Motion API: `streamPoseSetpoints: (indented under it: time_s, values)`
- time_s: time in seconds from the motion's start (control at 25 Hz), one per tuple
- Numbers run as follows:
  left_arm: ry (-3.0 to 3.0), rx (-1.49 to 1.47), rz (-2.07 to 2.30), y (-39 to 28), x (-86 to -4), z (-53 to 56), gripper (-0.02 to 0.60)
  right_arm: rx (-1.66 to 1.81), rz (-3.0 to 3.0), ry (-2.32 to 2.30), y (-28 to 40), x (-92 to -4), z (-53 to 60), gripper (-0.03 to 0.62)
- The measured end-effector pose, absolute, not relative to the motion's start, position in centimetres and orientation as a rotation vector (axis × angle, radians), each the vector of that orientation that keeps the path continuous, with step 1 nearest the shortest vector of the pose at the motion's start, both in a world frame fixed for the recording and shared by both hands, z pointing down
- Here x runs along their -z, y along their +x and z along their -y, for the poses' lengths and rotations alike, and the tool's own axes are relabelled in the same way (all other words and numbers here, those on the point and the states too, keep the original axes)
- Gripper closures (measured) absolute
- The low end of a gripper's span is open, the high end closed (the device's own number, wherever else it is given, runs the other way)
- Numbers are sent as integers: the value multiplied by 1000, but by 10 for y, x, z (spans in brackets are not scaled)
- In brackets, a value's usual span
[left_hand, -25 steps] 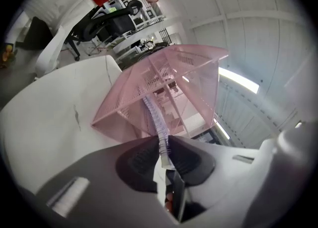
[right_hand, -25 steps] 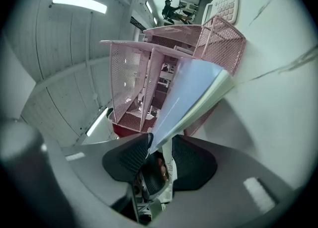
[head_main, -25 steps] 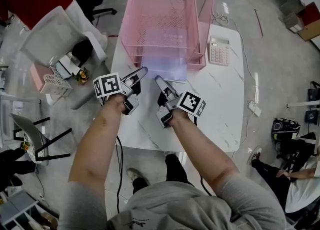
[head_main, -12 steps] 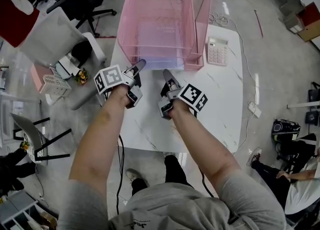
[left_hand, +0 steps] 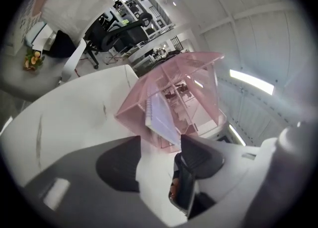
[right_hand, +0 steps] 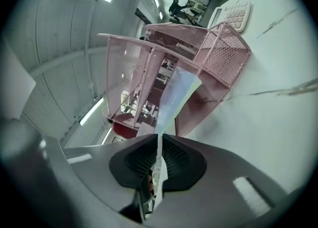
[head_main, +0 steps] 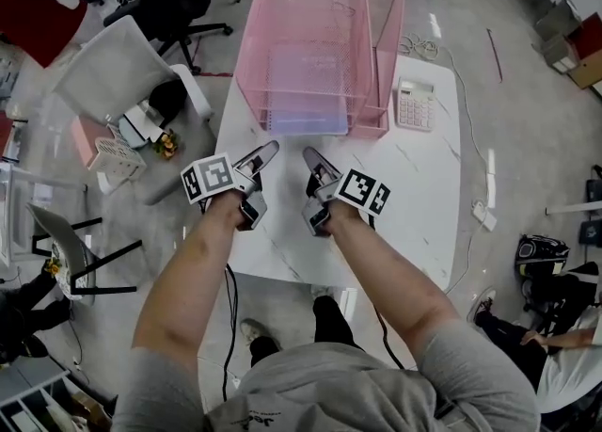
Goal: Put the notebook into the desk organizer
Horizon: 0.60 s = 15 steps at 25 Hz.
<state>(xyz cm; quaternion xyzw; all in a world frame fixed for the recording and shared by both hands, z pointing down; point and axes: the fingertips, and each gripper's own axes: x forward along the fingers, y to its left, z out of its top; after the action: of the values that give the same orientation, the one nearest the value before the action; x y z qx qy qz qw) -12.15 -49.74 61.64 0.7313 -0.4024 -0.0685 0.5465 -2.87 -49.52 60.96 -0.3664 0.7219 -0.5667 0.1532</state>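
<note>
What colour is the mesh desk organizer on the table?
Pink. The desk organizer shows best in the head view.

The desk organizer [head_main: 376, 44] stands at the bench's [head_main: 414, 204] far edge, toward the far left corner, with the calculator [head_main: 414, 104] just to its right (nearer the far right corner). The notebook [head_main: 303, 91] lies in the wide left compartment, its near end seemingly reaching the right gripper [head_main: 308, 153]. The left gripper [head_main: 266, 152] is just left of that. A chair [head_main: 113, 72] stands off the left edge.
</note>
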Motion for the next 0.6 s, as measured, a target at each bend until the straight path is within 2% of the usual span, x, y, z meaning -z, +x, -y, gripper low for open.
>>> streamPoseSetpoints:
  time_s: [0.12, 0.36, 0.6]
  values:
    - [1863, 126, 967, -124, -594, 461, 295, 1579, -2240, -949, -36, -593, 469, 583]
    - [1991, 280, 1057, -164, -523, 385, 356, 1321, -2560, -797, -41, -530, 430, 583]
    - [2170, 218, 1285, -231, -471, 289, 427, 1016, -2794, -692, -77, -457, 378, 585]
